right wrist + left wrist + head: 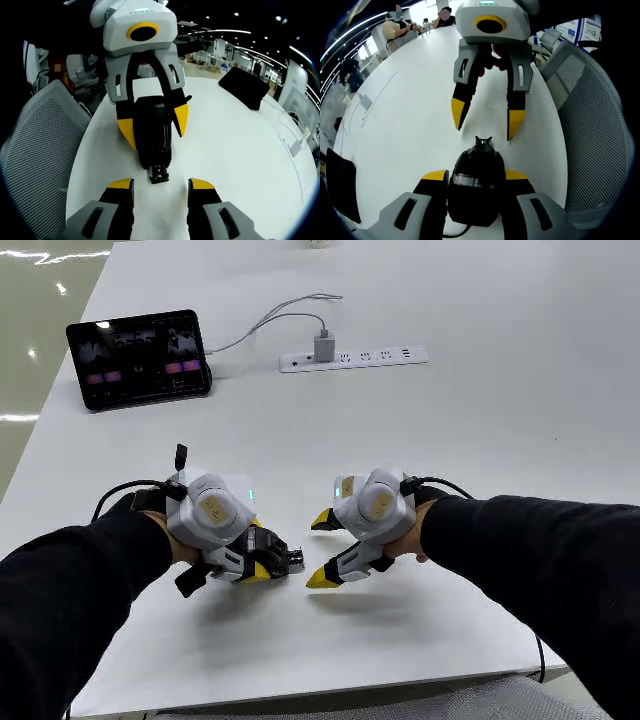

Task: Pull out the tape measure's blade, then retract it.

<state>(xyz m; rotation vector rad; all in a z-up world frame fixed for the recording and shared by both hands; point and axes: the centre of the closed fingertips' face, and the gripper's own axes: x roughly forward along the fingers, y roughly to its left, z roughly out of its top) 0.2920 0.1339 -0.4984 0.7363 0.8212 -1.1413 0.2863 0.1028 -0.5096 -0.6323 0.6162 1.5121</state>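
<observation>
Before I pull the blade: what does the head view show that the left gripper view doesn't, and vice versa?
Head view: the tablet with its screen lit, and the charger plugged into the power strip. Left gripper view: the hook close up, poking from the tape measure, and people in the background. Both: the left gripper shut on the tape measure, the right gripper open, facing the hook without touching it.

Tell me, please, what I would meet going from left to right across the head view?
Tablet → left gripper → tape measure sticking out of its fingers → right gripper, fingers apart. The power strip is left out; it overlaps the right gripper's span.
</observation>
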